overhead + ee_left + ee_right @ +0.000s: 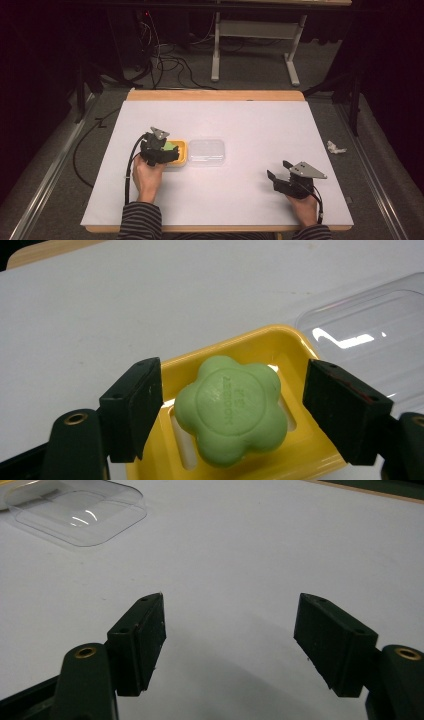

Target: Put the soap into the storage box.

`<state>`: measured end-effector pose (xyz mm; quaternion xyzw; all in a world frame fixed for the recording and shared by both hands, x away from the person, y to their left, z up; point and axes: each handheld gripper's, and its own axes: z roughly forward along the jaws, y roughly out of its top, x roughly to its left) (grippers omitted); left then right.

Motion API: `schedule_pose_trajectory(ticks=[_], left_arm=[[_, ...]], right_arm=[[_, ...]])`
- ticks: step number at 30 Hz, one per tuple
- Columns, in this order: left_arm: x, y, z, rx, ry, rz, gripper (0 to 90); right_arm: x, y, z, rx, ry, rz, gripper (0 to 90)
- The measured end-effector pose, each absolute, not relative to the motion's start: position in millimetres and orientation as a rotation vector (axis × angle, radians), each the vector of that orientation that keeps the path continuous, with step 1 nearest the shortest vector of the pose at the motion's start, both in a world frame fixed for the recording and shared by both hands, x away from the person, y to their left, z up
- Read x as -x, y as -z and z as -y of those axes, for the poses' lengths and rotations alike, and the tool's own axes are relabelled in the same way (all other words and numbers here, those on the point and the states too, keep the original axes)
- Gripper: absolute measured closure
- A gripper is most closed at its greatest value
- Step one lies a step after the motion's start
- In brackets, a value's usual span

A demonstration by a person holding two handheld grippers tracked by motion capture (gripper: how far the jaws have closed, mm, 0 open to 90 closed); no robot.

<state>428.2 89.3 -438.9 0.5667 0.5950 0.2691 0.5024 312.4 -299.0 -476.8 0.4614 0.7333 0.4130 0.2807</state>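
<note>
Soap (231, 410): hard, slick, likely light; take by bumpy sides.
Left gripper (232, 405): wide open around soap, holding nothing.
Right gripper (230, 645): wide open, empty.

green soap (232, 410), yellow dish (280, 342), clear lid (370, 325)

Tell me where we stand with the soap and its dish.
Done: the green soap lies in the yellow dish. In hand: the left tool is open, jaws on either side of the soap, not touching it. Left: the clear lid sits beside the dish, and the right tool is open over bare table.
</note>
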Motion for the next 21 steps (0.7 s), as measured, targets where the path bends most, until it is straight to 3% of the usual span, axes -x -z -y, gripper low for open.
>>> schedule_pose_trajectory(ticks=[21], left_arm=[[-404, 422, -82, -1.327, -0.607, -1.361, 23.1]], right_arm=[[-313, 477, 298, -1.228, -1.101, -1.975, 29.4]])
